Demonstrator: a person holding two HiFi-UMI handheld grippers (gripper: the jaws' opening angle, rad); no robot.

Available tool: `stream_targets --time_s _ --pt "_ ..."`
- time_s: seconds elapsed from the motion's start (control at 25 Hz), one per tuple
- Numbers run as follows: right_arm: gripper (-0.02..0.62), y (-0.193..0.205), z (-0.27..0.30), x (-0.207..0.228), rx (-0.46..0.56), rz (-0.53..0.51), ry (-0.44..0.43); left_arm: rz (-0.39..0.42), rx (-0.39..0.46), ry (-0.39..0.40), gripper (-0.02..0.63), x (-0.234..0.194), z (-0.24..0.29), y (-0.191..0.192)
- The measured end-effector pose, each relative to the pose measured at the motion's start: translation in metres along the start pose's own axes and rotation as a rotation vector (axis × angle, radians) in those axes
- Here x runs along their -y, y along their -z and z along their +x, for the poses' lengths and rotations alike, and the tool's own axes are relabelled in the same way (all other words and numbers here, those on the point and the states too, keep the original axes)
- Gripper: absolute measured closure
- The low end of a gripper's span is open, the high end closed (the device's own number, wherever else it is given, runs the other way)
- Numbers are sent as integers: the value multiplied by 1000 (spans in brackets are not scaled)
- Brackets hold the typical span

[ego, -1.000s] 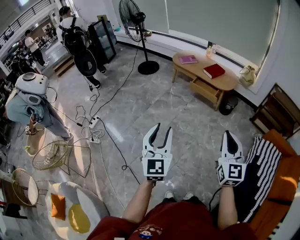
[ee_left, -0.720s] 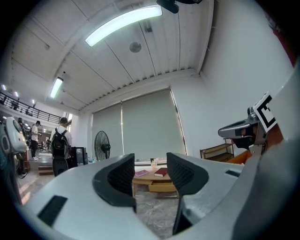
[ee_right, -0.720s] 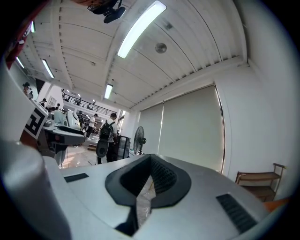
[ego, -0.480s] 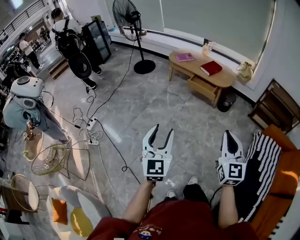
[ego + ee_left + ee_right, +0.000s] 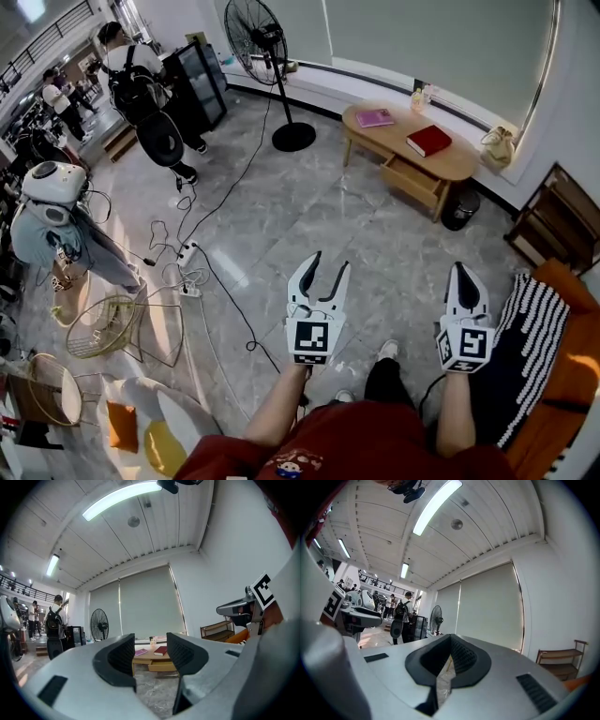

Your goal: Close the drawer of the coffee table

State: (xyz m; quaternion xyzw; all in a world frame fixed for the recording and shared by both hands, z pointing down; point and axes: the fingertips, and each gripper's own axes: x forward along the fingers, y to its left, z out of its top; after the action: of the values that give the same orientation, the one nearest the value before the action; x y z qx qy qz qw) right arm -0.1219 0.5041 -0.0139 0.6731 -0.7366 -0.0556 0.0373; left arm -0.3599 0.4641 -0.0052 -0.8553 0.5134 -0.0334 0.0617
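Observation:
The wooden coffee table stands far ahead by the window, with a red book and a pink book on it. Its drawer is pulled out toward me. Both grippers hang in the air well short of it, pointing level. My left gripper is open with nothing between its fingers, and its jaws have just spread wider. In the left gripper view the table and drawer show through the left gripper. My right gripper is shut and empty, with only a thin slit showing at the right gripper.
A standing fan is left of the table, its cable running to a power strip. A dark bin sits at the table's right end. An orange sofa with a striped blanket is on my right. People stand at back left.
The left jaws have opened wider. The person holding the grippers has stepped forward, one shoe now ahead on the floor. Both grippers sit slightly lower in the head view.

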Motion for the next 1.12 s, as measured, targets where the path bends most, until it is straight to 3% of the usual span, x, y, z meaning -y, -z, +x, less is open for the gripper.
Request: stream_targets --time_s 0.76,1.12 --pt "598 41 139 168 -28 40 62 12 -22 86 405 71 227 -5" --pt "598 66 171 248 -19 68 96 19 -10 111 405 116 309 -5"
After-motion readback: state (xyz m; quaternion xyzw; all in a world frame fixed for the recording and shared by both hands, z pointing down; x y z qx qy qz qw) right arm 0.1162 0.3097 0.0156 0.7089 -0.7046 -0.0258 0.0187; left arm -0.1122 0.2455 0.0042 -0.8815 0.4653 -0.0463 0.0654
